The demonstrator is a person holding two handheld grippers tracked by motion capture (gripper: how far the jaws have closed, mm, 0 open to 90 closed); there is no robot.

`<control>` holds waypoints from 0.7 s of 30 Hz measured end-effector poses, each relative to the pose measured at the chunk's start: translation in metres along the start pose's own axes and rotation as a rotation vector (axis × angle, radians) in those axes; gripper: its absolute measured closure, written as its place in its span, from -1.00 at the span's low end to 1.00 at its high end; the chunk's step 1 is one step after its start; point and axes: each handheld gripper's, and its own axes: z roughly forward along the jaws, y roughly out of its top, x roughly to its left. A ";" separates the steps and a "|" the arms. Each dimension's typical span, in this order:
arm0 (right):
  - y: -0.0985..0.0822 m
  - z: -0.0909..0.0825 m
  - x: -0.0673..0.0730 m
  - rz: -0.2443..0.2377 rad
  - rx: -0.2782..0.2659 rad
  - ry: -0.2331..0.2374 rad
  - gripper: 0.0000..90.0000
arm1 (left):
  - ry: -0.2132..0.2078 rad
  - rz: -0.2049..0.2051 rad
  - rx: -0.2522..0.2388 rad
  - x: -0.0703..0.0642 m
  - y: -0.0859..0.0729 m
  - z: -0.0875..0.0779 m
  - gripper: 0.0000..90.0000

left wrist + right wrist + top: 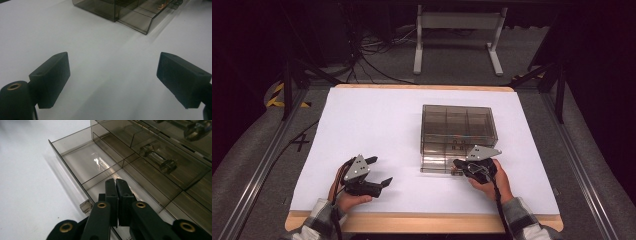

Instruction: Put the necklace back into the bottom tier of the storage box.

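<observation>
At the near left of the white table (377,115) we hold our left gripper (379,171) just above the surface, pointing right — its jaws stand wide apart with nothing between them, and in the left gripper view only bare white table lies between the two black pads (51,77). It sits well apart from the box.

Right of centre stands the smoky clear drawer box (458,131), divided into compartments, with its lowest drawer (82,162) pulled out toward the near side. In the right gripper view that drawer's compartments look empty, and its small clear handle (85,205) juts out from the front wall just left of our jaws.

At the near right, our right gripper (458,164) is at the drawer's front edge — its jaws are pressed together, tips reaching over the front wall into the drawer. We cannot make out anything pinched between them.
</observation>
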 end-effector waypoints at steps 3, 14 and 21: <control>0.000 -0.001 0.000 0.005 -0.004 0.001 0.95 | -0.002 -0.001 0.001 0.000 0.000 0.000 -0.73; 0.001 -0.007 -0.001 0.003 -0.033 -0.009 0.95 | 0.002 0.001 0.003 0.000 0.000 0.000 -0.72; 0.002 -0.022 -0.004 0.000 -0.071 -0.029 0.95 | 0.000 0.000 0.008 -0.001 0.000 0.000 -0.71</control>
